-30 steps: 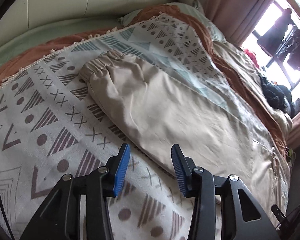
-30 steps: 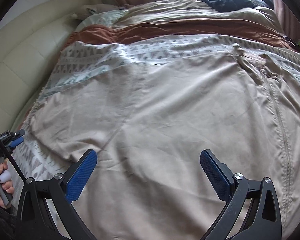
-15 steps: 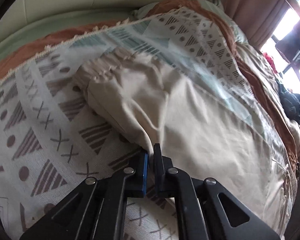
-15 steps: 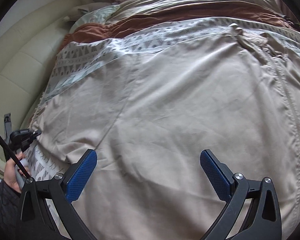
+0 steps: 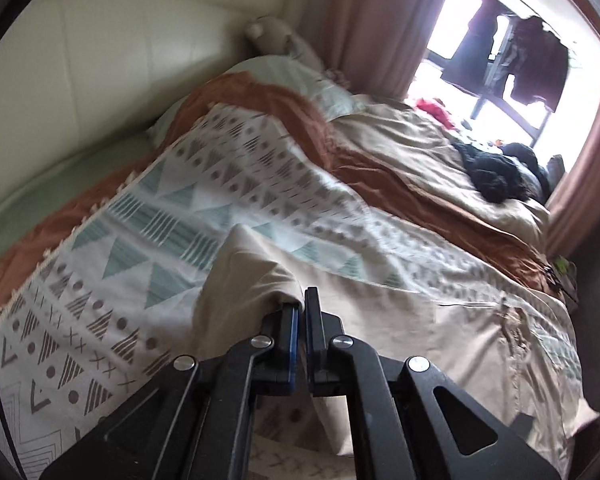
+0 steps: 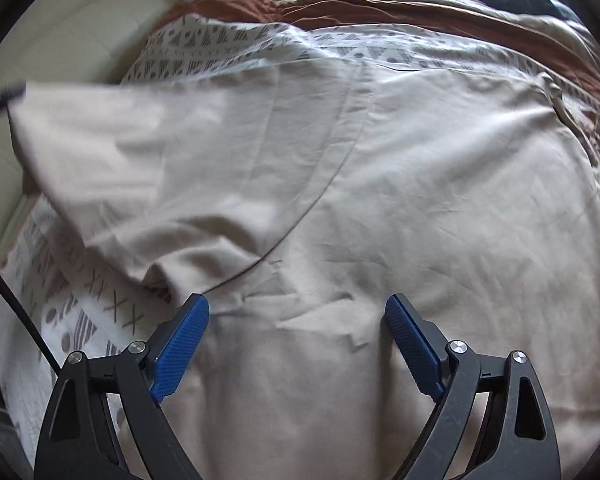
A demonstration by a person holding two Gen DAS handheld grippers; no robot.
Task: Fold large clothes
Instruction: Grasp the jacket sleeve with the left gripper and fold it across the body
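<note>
Left tongs (image 5: 299, 316) clamped the beige jacket (image 6: 340, 184) sleeve, lifted at the left; the jacket body lay rightward beneath the right tongs (image 6: 296, 320), pads apart.

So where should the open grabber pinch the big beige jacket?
Probably the beige jacket at its near bottom edge, coming in low from the front: the right gripper hangs over it there, jaws wide. The left gripper already holds up the sleeve.
</note>
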